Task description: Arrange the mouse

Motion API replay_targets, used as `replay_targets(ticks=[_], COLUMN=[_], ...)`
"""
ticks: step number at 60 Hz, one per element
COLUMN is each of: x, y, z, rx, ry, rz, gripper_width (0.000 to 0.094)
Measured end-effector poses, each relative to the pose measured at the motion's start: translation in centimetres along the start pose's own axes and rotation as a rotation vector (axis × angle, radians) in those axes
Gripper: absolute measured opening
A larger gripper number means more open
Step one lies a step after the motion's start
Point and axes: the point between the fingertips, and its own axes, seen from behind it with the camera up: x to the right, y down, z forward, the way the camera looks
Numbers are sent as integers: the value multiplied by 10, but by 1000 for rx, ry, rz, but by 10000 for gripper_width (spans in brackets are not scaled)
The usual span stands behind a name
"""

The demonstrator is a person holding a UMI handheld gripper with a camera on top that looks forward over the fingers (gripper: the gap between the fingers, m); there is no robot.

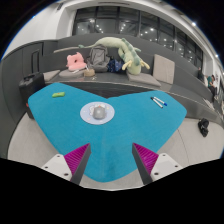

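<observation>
A grey computer mouse (pixel 99 113) sits on a round pale disc (pixel 98 113) in the middle of a teal mat (pixel 60 125), well beyond my fingers. My gripper (pixel 112 158) is open and empty, held over the near edge of the mat, with its magenta pads (pixel 80 153) facing each other across a wide gap. Nothing stands between the fingers.
A small green item (pixel 58 95) lies at the mat's far left and a small blue one (pixel 157 100) at its far right. Plush toys (pixel 112 52) and a pink object (pixel 74 62) lie on the desk behind. A partition and office chairs stand beyond.
</observation>
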Motion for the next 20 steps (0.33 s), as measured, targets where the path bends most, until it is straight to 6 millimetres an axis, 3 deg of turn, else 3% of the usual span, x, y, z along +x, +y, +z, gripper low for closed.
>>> replay_targets(ticks=[20], x=[4], y=[22], z=[-14], rx=[-10], ry=[30], rz=[13], gripper_width=[851])
